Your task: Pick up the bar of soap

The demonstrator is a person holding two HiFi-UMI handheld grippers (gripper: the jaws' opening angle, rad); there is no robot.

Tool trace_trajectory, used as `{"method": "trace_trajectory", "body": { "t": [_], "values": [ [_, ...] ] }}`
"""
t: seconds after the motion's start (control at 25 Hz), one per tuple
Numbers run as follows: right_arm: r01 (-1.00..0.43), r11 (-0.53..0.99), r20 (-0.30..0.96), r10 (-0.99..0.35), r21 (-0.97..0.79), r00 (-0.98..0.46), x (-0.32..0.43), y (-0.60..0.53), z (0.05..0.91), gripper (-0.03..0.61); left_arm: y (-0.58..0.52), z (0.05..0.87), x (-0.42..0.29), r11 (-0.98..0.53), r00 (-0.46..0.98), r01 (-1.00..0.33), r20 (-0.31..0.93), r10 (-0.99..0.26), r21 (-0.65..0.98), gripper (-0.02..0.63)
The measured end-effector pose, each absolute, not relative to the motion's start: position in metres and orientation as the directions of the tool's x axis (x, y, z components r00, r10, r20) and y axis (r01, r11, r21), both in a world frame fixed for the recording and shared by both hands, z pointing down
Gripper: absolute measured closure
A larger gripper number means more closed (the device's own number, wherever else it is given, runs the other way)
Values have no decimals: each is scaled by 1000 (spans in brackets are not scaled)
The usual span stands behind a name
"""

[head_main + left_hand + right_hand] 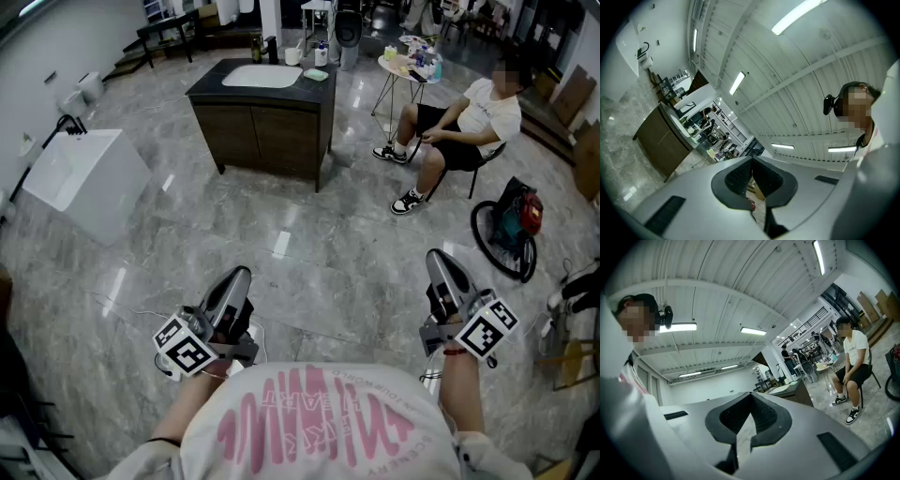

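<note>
Both pinched together, nothing inside: left tool [239,275], right tool [439,256]. Far-off tabletop [209,85] has green thing [316,74], maybe soap. Walk close, open one tool first.

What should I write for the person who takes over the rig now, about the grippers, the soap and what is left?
Left gripper: shut, empty, held low near the body.
Right gripper: shut, empty.
Soap: probably the pale green piece on the dark vanity counter, right of the white basin, far ahead of both grippers.
Done: nothing yet.
Left: walk to the counter, open one gripper, pick up the soap.
</note>
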State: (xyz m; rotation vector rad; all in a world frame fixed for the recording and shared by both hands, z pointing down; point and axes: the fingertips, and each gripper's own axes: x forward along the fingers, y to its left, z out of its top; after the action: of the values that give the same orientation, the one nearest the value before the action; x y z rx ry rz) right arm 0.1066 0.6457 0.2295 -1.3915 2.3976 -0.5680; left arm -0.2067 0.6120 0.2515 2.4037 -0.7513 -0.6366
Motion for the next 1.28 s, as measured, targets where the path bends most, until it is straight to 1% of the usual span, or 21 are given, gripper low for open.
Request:
{"method": "trace_trajectory", "body": {
  "t": [0.2, 0.56, 0.72, 0.88, 1.0, 1.12, 1.2, 1.28],
  "values": [
    [-753, 450, -73, -876, -479, -477, 103, 639, 228, 566, 605, 250, -216, -698, 724, -381, -274, -633, 606, 604],
    [-744, 466, -139, -877, -479, -460, 107, 626, 214, 566, 596, 246, -223, -704, 720, -385, -283, -633, 597, 604],
    [-759, 450, -164, -890, -470, -426, 113, 622, 208, 566, 589, 238, -228, -745, 737, -418, -286, -613, 520, 604],
    [-799, 408, -191, -913, -442, -361, 120, 617, 195, 566, 577, 241, -228, -772, 756, -509, -230, -612, 382, 603],
    [-799, 383, -202, -924, -464, -326, 118, 621, 198, 566, 579, 257, -218, -811, 813, -498, -160, -560, 307, 604],
    [-803, 352, -176, -936, -480, -305, 119, 622, 217, 566, 580, 266, -211, -843, 846, -435, -177, -503, 317, 604],
    [-798, 333, -154, -942, -502, -297, 121, 614, 230, 566, 572, 273, -215, -828, 833, -444, -183, -522, 343, 603],
    [-792, 328, -134, -943, -515, -303, 119, 603, 239, 566, 566, 283, -219, -811, 824, -478, -149, -547, 337, 603]
  ]
}}
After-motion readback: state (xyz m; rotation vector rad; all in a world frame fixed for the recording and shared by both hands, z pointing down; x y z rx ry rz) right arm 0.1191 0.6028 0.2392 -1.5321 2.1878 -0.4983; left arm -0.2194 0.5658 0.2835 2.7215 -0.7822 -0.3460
